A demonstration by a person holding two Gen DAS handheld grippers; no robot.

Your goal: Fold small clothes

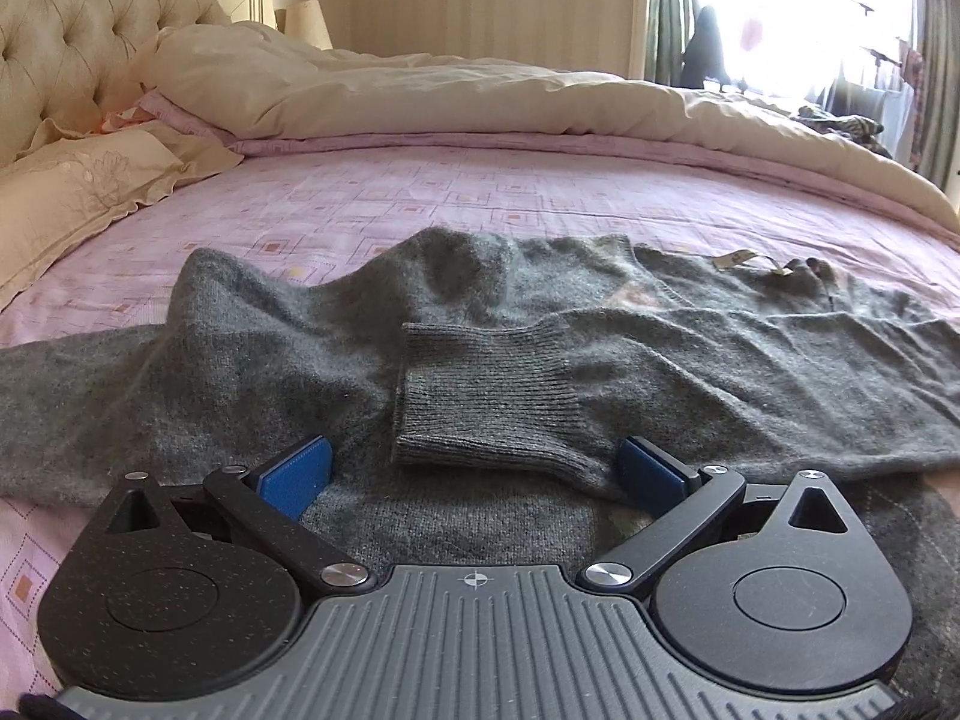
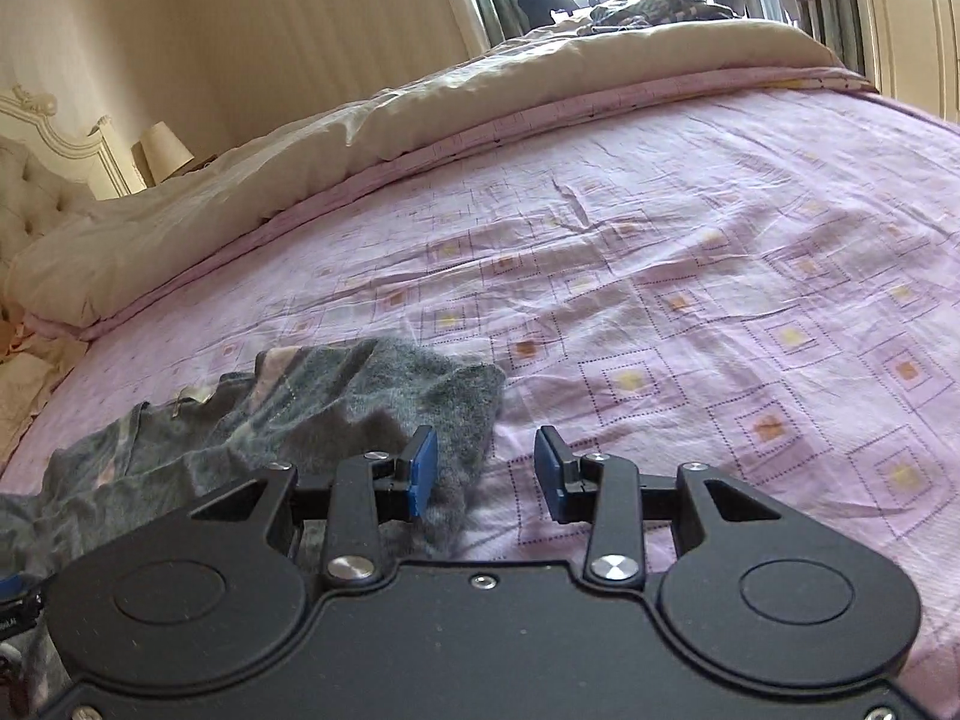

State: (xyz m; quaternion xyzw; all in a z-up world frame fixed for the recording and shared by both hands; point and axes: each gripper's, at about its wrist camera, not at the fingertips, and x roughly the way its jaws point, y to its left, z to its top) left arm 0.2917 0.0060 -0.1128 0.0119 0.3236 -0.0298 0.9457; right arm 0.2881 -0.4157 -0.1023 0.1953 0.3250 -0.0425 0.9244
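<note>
Spreading apart, both claws (image 1: pixel 474 471) (image 2: pixel 486 468) hover over grey sweater (image 1: pixel 270 360) near duvet (image 1: pixel 450 96).

The grey sweater (image 1: pixel 300 360) runs off the left and right edges of the left wrist view, and the gripper body hides its near part. In the right wrist view its lower portion (image 2: pixel 180 450) disappears behind the gripper housing. The small tag (image 1: pixel 735 259) at the neckline is too small to read. The window (image 1: pixel 780 0) is blown out to white, so the dark shapes before it cannot be identified.
</note>
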